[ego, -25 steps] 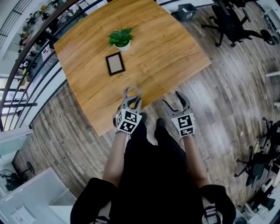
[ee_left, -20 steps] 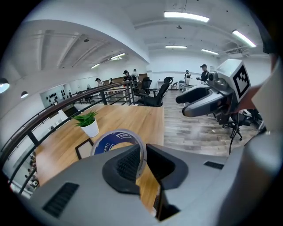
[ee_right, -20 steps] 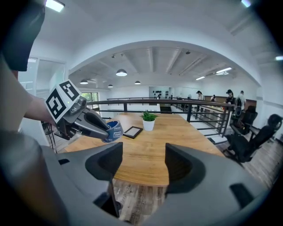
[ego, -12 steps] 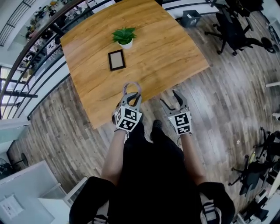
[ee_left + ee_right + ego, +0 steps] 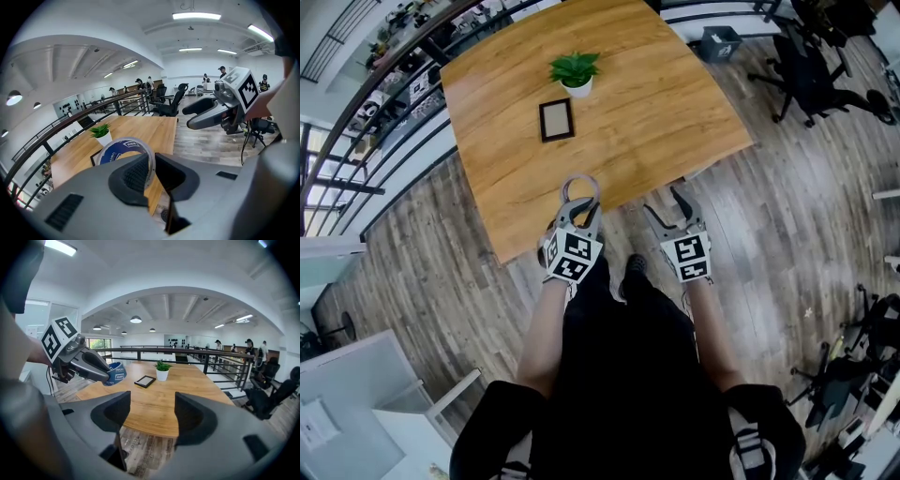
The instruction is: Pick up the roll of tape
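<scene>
Only gripper views show blue label (image 5: 118, 376) on roll of tape (image 5: 123, 151).

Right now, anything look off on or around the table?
Nothing stands out. Potted plant upright, picture frame flat on the table, roll of tape clamped in the left claw, right claw open and empty.

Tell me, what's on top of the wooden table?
A small potted plant and a dark picture frame sit on the table. The left tongs, holding the tape roll, cover a bit of its near edge.
</scene>
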Demonstrator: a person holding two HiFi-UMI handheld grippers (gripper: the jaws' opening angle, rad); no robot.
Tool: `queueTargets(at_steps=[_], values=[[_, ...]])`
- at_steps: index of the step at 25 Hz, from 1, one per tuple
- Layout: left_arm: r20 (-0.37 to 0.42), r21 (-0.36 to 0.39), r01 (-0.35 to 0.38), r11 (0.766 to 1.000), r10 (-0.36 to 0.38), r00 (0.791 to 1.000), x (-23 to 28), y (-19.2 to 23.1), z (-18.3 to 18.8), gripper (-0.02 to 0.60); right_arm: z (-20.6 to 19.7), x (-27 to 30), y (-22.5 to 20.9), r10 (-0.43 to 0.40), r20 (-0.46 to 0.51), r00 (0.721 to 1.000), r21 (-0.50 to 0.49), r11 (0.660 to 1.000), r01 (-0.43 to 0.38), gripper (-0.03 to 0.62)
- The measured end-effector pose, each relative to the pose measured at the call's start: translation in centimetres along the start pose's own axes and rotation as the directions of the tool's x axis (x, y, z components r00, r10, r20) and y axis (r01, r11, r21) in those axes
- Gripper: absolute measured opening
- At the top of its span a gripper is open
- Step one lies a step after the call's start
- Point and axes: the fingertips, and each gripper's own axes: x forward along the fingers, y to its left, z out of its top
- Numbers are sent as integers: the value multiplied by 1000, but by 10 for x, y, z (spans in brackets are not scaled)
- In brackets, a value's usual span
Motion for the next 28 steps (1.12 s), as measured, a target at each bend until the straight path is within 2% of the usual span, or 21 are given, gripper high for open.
queueTargets(at_steps=[12,28], values=[[-6,0,-20,1000,20,1000,-6,-7,0,58,-8,-2,6,29,-9,1000,-8,1000,-29,288],[4,19,-21,1000,21,1000,-3,-19,13,58,-4,-12,-15,1,8,1000,-12,1000,-1,285]])
